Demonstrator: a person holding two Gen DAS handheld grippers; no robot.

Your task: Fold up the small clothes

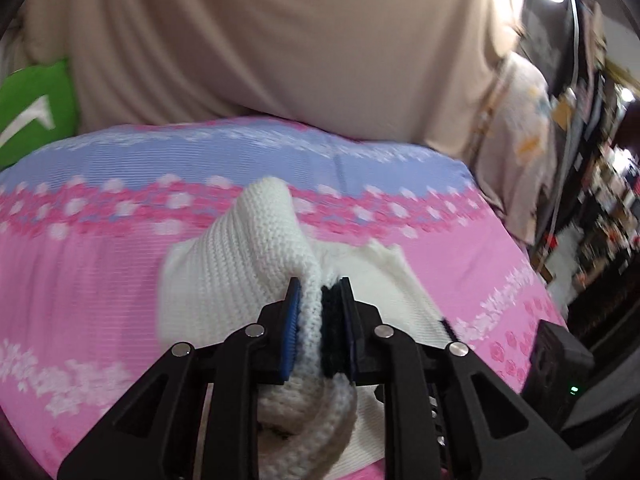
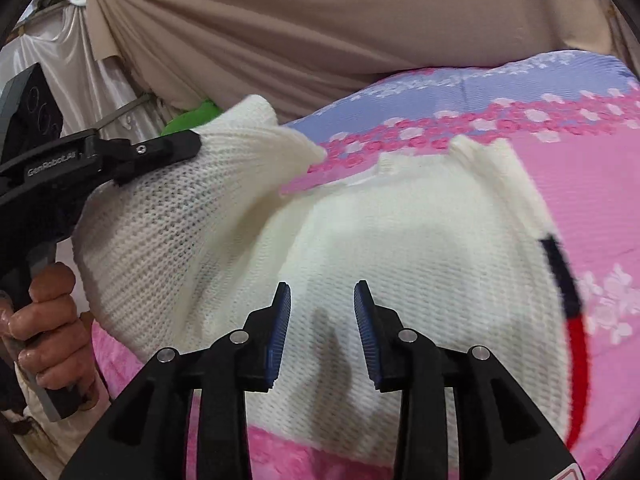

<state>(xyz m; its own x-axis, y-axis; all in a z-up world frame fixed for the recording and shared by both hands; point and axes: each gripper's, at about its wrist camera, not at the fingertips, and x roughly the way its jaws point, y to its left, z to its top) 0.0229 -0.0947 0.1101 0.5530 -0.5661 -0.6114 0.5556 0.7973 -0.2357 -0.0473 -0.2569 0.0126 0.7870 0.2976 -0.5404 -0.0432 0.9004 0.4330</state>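
Left claw (image 1: pixel 318 312): I've got it clamped on a bunched edge of the sweater (image 2: pixel 400 248), knit squeezed thick between both pads.
Right claw (image 2: pixel 322 320): jaws apart, holding nothing, hovering low over the middle of the knit.
Sweater: white, lying on the pink bedspread (image 2: pixel 580 200); its left side is lifted off the bed in my left claw, the rest spread flat, a dark and red trim (image 2: pixel 570 300) along its right edge.
Lifted part: looks like a sleeve or side panel, but the knit is bunched and blurred, so I can't say which.
Step in hand: I judge it's the first fold, left side carried over the body.
How to do it well: bring the left claw across toward the trim, low and slow, so the flap lays down without dragging the flat part.
Right claw's job: press or pinch the body near centre to anchor it while the flap travels.
Watch for: loose knit stretches and snags; let go only once the flap rests flat.
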